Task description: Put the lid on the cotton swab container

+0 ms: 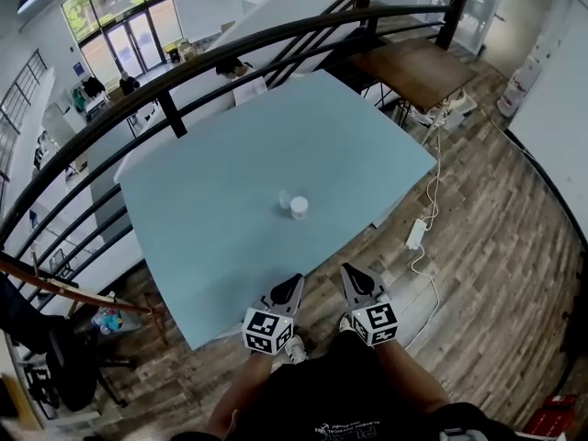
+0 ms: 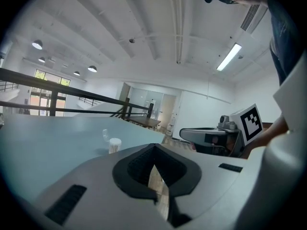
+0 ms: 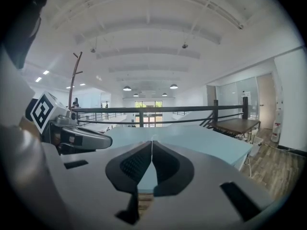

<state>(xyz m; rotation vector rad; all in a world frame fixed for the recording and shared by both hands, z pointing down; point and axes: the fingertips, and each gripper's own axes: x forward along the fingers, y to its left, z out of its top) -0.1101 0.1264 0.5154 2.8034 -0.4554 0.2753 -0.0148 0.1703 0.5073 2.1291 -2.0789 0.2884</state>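
The cotton swab container (image 1: 299, 208) is a small white cylinder standing near the middle of the light blue table (image 1: 211, 219). Its clear lid (image 1: 284, 198) lies just to its left, close beside it. Both grippers hover at the table's near edge, well short of the container. My left gripper (image 1: 293, 282) has its jaws together with nothing between them, and so does my right gripper (image 1: 350, 270). The left gripper view shows the container (image 2: 114, 145) and lid (image 2: 105, 135) ahead and to the left of the jaws (image 2: 154, 148). In the right gripper view, the shut jaws (image 3: 152, 143) face the table.
A dark curved railing (image 1: 184, 72) runs behind and to the left of the table. A brown wooden table (image 1: 418, 67) stands at the back right. A white power strip (image 1: 415, 233) with cables lies on the wooden floor to the right of the table.
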